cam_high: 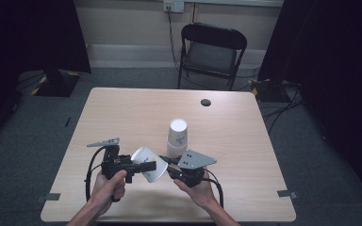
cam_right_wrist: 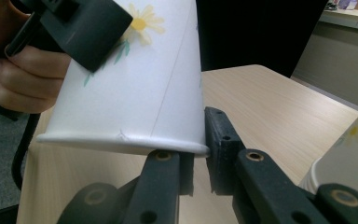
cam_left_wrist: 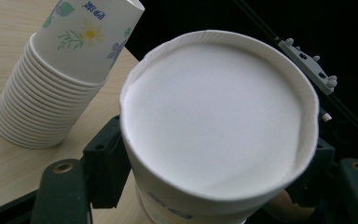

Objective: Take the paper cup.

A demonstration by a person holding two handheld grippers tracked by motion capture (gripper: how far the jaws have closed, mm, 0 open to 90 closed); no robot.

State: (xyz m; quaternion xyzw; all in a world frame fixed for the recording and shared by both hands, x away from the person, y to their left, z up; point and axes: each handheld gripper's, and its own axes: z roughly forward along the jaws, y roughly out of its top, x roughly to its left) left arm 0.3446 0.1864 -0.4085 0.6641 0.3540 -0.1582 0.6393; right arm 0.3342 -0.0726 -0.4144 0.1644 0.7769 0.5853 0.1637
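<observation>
We see a black folding chair (cam_high: 212, 52) standing behind the light wooden bench (cam_high: 122, 113), below a wall socket (cam_high: 173, 5) with a cable. A dark round hole (cam_high: 206, 102) marks the bench's far edge, and grey carpet (cam_high: 37, 127) surrounds it.

High view: fixed above the near edge, facing forward and down over the whole light wooden table (cam_high: 122, 113), far enough to take in the black folding chair (cam_high: 210, 52) beyond. Left gripper view sits very close behind a single white floral paper cup (cam_left_wrist: 214, 126), looking at its base. Right gripper view looks level along the tabletop at that cup's rim; both also catch the stack of white floral paper cups (cam_left_wrist: 51, 93).
</observation>
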